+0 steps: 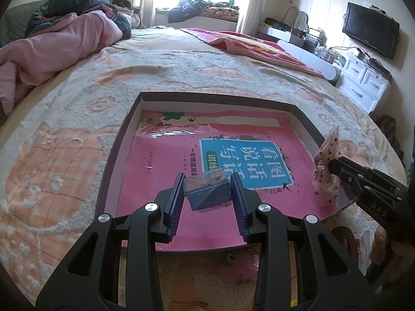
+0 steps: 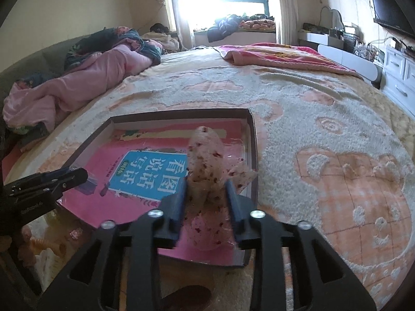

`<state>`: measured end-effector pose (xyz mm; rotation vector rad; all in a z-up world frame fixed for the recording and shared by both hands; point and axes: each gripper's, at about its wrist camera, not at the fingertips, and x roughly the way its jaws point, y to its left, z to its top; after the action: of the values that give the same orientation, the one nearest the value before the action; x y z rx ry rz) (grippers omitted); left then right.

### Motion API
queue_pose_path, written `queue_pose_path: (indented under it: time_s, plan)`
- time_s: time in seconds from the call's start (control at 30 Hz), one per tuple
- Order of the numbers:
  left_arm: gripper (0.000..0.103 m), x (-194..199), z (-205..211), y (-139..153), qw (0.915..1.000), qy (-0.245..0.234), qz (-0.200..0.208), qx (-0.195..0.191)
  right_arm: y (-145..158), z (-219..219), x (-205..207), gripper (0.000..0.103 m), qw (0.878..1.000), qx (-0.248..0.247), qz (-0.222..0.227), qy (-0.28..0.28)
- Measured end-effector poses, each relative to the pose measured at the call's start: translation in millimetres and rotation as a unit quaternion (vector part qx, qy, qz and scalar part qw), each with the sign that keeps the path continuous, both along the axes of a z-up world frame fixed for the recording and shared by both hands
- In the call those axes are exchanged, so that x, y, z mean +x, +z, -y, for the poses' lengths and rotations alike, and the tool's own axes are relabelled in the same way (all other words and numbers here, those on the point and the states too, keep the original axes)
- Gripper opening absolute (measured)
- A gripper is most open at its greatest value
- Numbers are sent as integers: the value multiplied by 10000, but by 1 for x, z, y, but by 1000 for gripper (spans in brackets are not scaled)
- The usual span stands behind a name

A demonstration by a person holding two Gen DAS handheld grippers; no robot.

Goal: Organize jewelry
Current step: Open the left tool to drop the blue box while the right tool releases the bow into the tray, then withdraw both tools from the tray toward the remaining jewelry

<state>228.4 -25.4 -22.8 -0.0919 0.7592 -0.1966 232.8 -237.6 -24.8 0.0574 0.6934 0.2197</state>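
Observation:
My left gripper (image 1: 207,176) is shut on a small blue jewelry box (image 1: 207,194) with a clear lid, a gold piece showing inside. It holds the box just above a pink book (image 1: 160,171) lying in a shallow dark-rimmed tray (image 1: 215,96) on the bed. My right gripper (image 2: 207,182) is at the tray's right side with a pale red-speckled scrunchie (image 2: 205,155) standing between its fingers. The pads are slightly apart and do not squeeze the fabric. In the left wrist view the scrunchie (image 1: 328,147) sits by the tray's right wall under the right gripper (image 1: 337,165).
The tray (image 2: 181,112) lies on a fluffy cream and orange blanket (image 2: 324,119). A pink quilt (image 1: 52,51) is heaped at the far left, and a red blanket (image 1: 249,44) lies at the back. White drawers (image 1: 363,83) and a TV (image 1: 371,29) stand to the right.

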Motion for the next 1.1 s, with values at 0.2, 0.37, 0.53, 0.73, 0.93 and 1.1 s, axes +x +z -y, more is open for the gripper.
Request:
queue_pose_path:
  time_s: [0.2, 0.37, 0.53, 0.73, 0.93, 1.1]
  plan:
    - [33, -1, 2, 2, 9999, 32, 80, 101, 6, 8, -8, 61, 9997, 132, 170, -113]
    - [44, -4, 2, 6, 9998, 56, 164, 98, 14, 17, -19, 75, 9984, 119, 463, -300]
    - [58, -9, 1, 12, 9994, 166, 299, 45, 25, 23, -35, 88, 9956, 68, 846, -408]
    - [83, -24, -4, 28, 9975, 332, 620, -10, 39, 23, -53, 94, 9921, 50, 1181, -422]
    - [92, -42, -11, 43, 9949, 491, 880, -45, 49, 19, -67, 95, 9910, 32, 1295, -351]
    - [92, -61, -19, 51, 9925, 600, 1060, -75, 55, 16, -80, 96, 9898, 18, 1388, -332]
